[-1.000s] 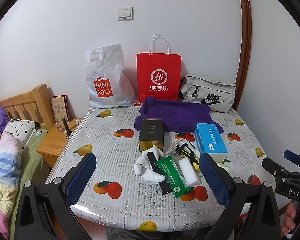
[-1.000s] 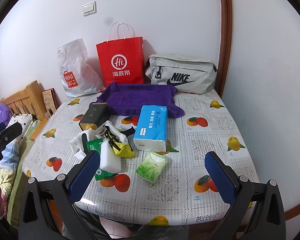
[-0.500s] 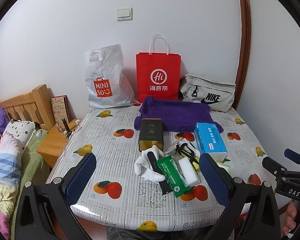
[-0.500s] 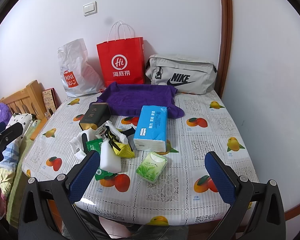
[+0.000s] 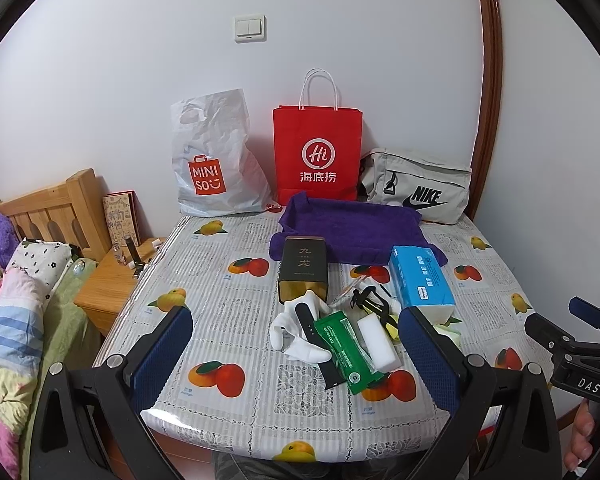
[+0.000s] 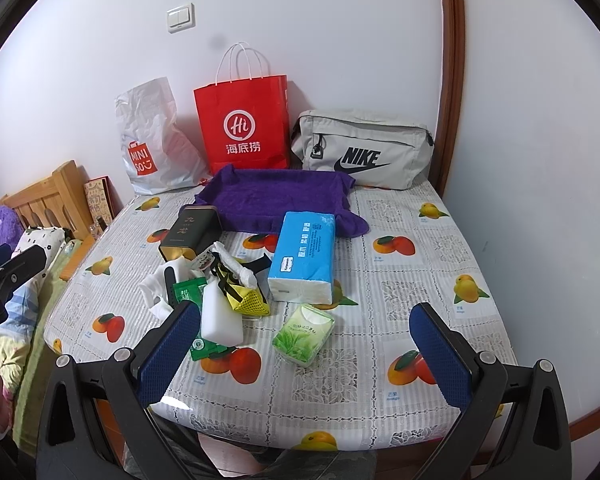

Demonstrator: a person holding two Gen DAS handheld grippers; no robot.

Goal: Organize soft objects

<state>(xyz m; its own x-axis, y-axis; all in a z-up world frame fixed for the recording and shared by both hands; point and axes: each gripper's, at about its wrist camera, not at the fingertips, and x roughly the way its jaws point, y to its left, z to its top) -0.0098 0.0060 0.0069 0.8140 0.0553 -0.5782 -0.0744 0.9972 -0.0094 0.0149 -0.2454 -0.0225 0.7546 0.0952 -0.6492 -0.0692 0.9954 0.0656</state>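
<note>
Both the left gripper (image 5: 296, 356) and right gripper (image 6: 304, 352) are hovering with fingers spread wide, gripping nothing. The crumpled white cotton sock (image 5: 296, 332) is lying just beside the black rectangular tin (image 5: 303, 274), directly ahead of the left fingers, so the left hand is probably nearer.

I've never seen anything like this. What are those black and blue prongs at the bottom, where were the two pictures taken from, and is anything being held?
No robot here: a person holds a two-finger gripper in each hand, each carrying a wide-angle camera looking along its blue-padded fingers. One picture looks out from the left gripper, the other from the right gripper. Both are open and hold nothing. On the fruit-patterned table lie a purple towel, a blue tissue pack, a green tissue pack, a white sponge, a white sock and a dark tin. Bags stand against the wall.
</note>
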